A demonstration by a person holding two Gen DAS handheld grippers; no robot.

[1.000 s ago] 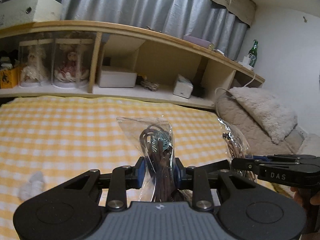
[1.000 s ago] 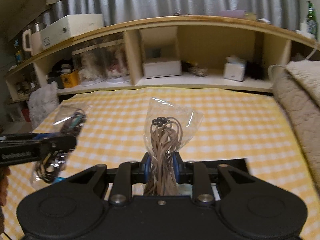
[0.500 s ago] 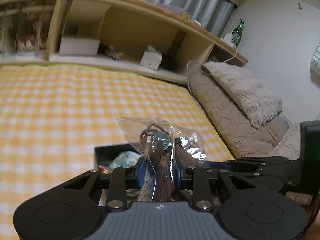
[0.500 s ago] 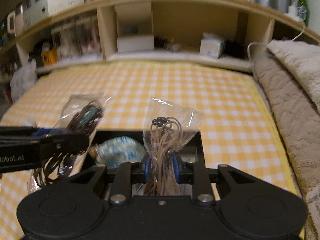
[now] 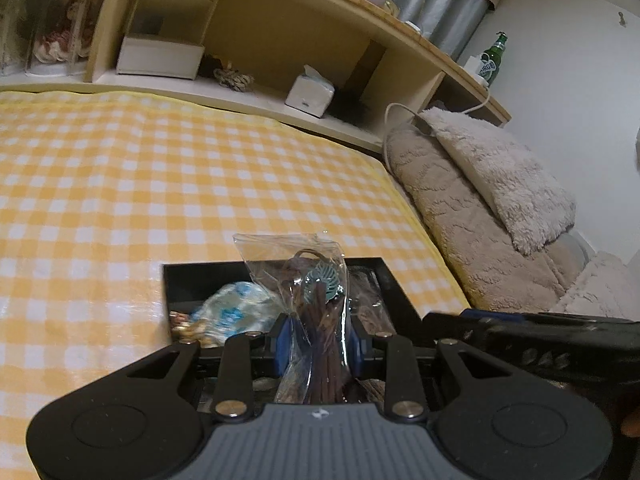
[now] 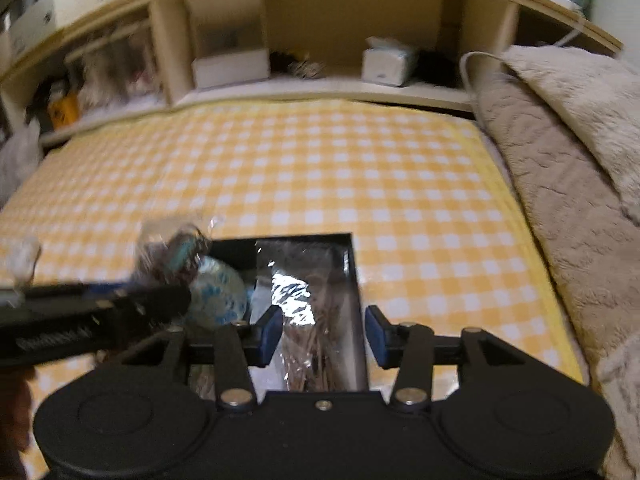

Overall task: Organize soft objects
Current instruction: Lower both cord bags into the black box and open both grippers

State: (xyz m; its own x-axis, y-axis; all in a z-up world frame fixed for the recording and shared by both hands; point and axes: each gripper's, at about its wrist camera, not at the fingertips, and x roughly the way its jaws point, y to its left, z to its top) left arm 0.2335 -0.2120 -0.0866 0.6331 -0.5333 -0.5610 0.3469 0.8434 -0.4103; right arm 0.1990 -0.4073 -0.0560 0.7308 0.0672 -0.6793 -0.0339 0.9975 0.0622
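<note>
Through my left wrist camera, I am holding my left gripper (image 5: 318, 346) just above the near end of the black box (image 5: 394, 286), its blue pads (image 5: 282, 342) clamped on a clear bag (image 5: 308, 280) of dark brown cord with a teal charm. The bag is standing upright between the pads, its top leaning over the box. Inside the box, at its left, a blue-and-white bundle (image 5: 236, 312) is lying. My right gripper (image 5: 520, 332) is reaching in from the right of the box; from this side I cannot tell how its jaws are standing. The box is sitting on the yellow checked cloth (image 5: 160, 184), near the cloth's right edge. Beyond that edge, right of the box, beige blankets (image 5: 480, 200) are piled. Behind the box, a wooden shelf (image 5: 280, 40) is carrying a tissue box (image 5: 310, 94).

Through my right wrist camera, I am holding my right gripper (image 6: 322, 334) over the near right part of the box (image 6: 354, 276), and its pads (image 6: 270, 334) are standing wide apart, gripping nothing. Between and below them, a bag of tan cord (image 6: 308, 320) is lying inside the box, along its right side. The bundle (image 6: 218, 298) is lying at the box's left. My left gripper (image 6: 176, 300) is coming in from the left of the box, blurred, with the dark cord bag (image 6: 172, 256) sticking up over the box's left rim.
</note>
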